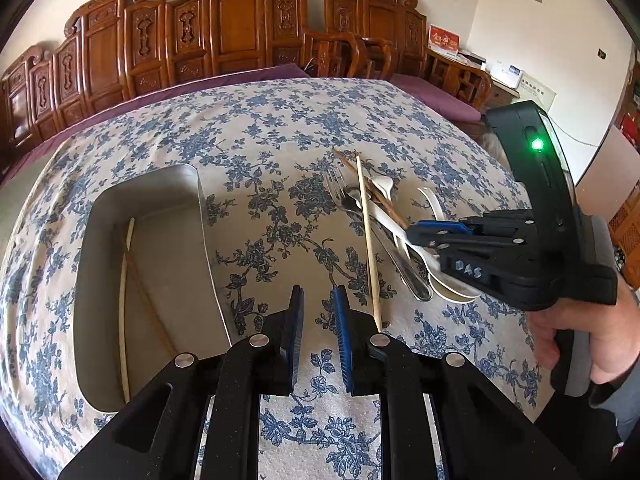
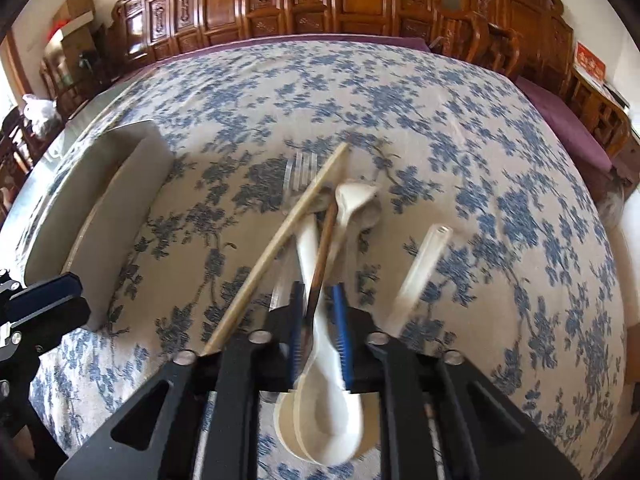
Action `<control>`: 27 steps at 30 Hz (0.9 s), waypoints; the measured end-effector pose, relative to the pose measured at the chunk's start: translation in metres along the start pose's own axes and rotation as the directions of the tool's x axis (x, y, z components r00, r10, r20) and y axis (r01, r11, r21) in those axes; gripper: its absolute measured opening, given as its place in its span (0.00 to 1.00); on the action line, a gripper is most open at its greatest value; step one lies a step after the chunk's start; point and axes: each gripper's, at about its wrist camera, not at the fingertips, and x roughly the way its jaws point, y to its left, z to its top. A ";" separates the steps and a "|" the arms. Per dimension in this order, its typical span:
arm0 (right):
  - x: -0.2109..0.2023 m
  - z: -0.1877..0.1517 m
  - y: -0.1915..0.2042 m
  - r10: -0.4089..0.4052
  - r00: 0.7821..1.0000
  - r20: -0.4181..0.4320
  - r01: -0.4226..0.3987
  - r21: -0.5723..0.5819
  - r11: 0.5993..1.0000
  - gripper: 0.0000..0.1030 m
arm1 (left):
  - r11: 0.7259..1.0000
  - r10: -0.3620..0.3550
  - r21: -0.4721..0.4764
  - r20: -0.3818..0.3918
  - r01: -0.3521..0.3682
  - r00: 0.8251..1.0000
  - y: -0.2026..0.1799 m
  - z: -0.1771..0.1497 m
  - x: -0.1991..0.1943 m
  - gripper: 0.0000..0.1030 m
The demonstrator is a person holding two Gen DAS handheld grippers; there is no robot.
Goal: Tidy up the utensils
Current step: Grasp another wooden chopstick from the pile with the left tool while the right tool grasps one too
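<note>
The desk (image 1: 280,128) carries a blue-flowered cloth. At 9 o'clock in the left wrist view lies a grey tray (image 1: 96,240) holding two chopsticks, one pale (image 1: 125,300) and one brown (image 1: 148,304), crossed near their far ends.

The left tool (image 1: 319,320) sits at 6 o'clock over bare cloth. Its pads stand nearly together with a narrow gap between them and nothing held.

The utensil pile (image 1: 376,216) lies at about 2 o'clock from the left tool, on the cloth, well apart from the tray. It contains a pale chopstick (image 1: 367,240), a metal fork (image 1: 340,190), a brown chopstick (image 2: 322,256) and white spoons (image 2: 352,200). A single white spoon (image 2: 420,268) lies just to the right of the pile.

The right tool (image 2: 318,320) reaches into the pile from 3 o'clock in the left wrist view. Its pads are clamped on the brown chopstick, directly above a white spoon (image 2: 328,400). A hand (image 1: 580,332) grips the right tool's handle.
</note>
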 end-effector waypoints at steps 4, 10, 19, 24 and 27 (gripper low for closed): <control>-0.008 -0.002 -0.011 -0.004 1.000 0.008 0.004 0.010 1.000 0.06 | 1.000 0.000 0.006 0.001 0.000 1.000 -0.002 0.000 0.000 0.14; -0.040 -0.008 -0.022 0.011 0.997 0.080 -0.013 0.022 1.000 0.06 | 1.000 -0.010 0.022 -0.010 0.010 1.000 -0.010 -0.004 0.008 0.14; -0.075 -0.039 -0.041 -0.002 0.975 0.221 -0.011 0.057 0.998 0.06 | 0.996 -0.036 0.076 -0.044 0.040 0.998 -0.036 -0.012 0.031 0.18; -0.078 -0.053 -0.051 -0.006 0.963 0.271 -0.015 0.076 0.997 0.06 | 0.996 -0.041 0.073 -0.073 0.046 0.996 -0.040 -0.016 0.047 0.20; -0.075 -0.058 -0.054 0.011 0.961 0.277 -0.038 0.091 0.995 0.06 | 0.997 -0.043 0.066 -0.089 0.049 0.995 -0.041 -0.018 0.056 0.20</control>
